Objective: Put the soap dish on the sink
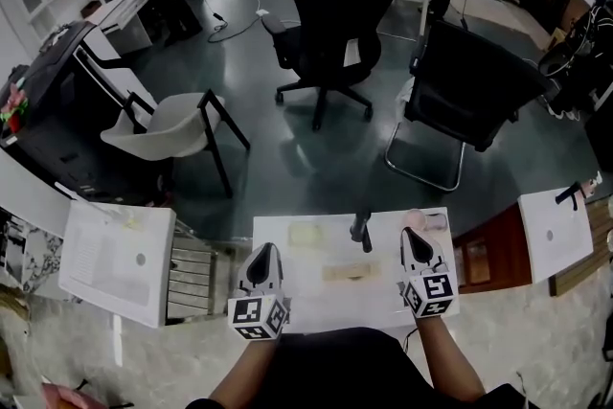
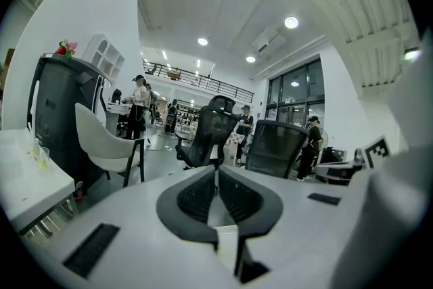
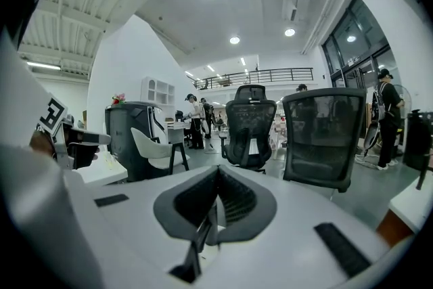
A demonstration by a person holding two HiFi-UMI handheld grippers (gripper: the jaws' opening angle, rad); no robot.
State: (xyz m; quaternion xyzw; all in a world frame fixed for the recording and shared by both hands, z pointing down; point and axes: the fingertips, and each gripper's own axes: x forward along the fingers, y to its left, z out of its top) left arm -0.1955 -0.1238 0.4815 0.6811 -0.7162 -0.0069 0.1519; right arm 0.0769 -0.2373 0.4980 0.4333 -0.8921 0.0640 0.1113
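Observation:
In the head view a white sink top (image 1: 306, 297) lies right in front of me, with a dark faucet (image 1: 361, 230) at its far edge. On it rest a pale rectangular piece (image 1: 307, 235) near the back and a tan flat piece (image 1: 350, 272) in the middle; I cannot tell which is the soap dish. A pink object (image 1: 416, 218) sits at the back right corner. My left gripper (image 1: 265, 256) hovers over the sink's left part, shut and empty (image 2: 216, 172). My right gripper (image 1: 415, 240) hangs over the right part, just short of the pink object, jaws together and empty (image 3: 216, 171).
A second white basin (image 1: 115, 263) stands to the left with a metal rack (image 1: 194, 275) between. Another white top (image 1: 556, 230) is at the right. Beyond the sink stand a white chair (image 1: 172, 124) and two black office chairs (image 1: 345, 14) (image 1: 469, 101). People stand far back.

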